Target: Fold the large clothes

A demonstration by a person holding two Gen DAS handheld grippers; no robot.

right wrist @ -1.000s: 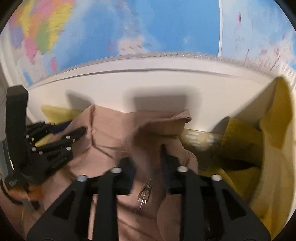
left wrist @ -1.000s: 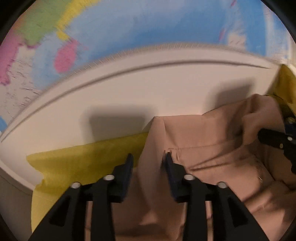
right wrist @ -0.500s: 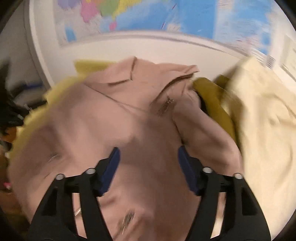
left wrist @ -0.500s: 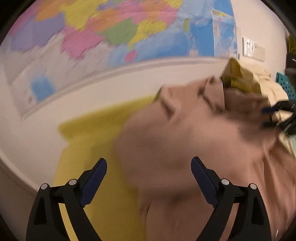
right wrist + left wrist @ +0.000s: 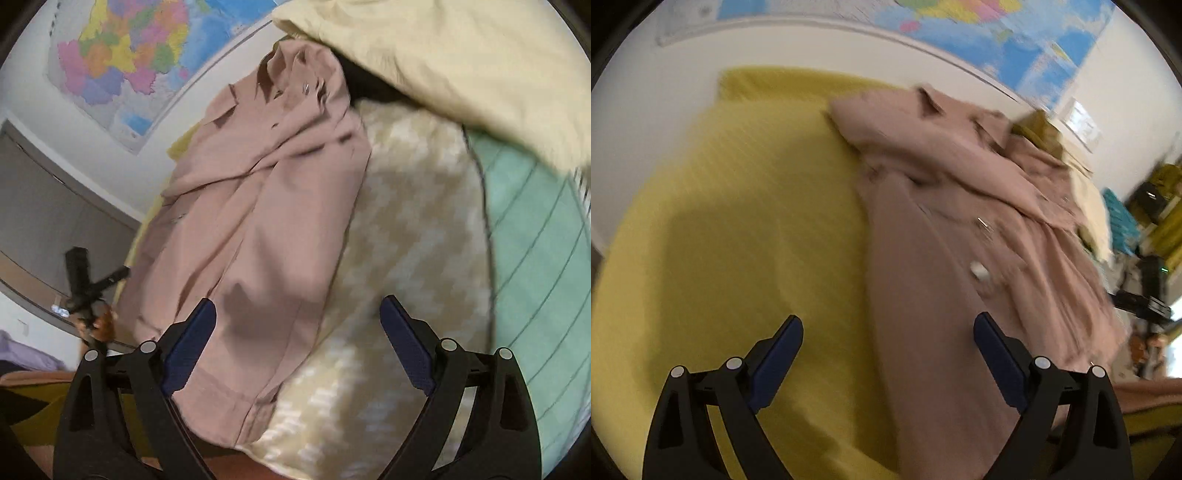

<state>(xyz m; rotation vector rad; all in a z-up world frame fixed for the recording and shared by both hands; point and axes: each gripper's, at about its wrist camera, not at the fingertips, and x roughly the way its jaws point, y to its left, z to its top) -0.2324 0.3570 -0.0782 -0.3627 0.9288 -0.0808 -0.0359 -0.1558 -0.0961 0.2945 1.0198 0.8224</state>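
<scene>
Pulling back from the collar end now, both tools, jaws having just been swinging apart with nothing left pinched between them: left gripper (image 5: 888, 341) hanging wide over the seam where the pink garment's edge meets the yellow bedsheet (image 5: 738, 221), right gripper (image 5: 297, 325) gaping just as wide above the hem, cloth below the pads but not squeezed. Lying lengthwise across the bed, that dusty-pink zip-up dress (image 5: 266, 206), collar up near the wall under the world map (image 5: 125, 62), skirt end trailing toward the cameras; looking laid out on purpose, stretched long so the sides can be brought in for a fold, though still rumpled around the shoulders. Resting partly on the yellow sheet at one side, partly on the beige zigzag blanket (image 5: 406, 240) at the other. Counting up: one pink garment, two grippers, one map, one cream-coloured quilt (image 5: 461, 62) bunched at the far corner, one mint striped sheet (image 5: 535, 277) beneath it. Guessing next at a regrip along the near edges.
</scene>
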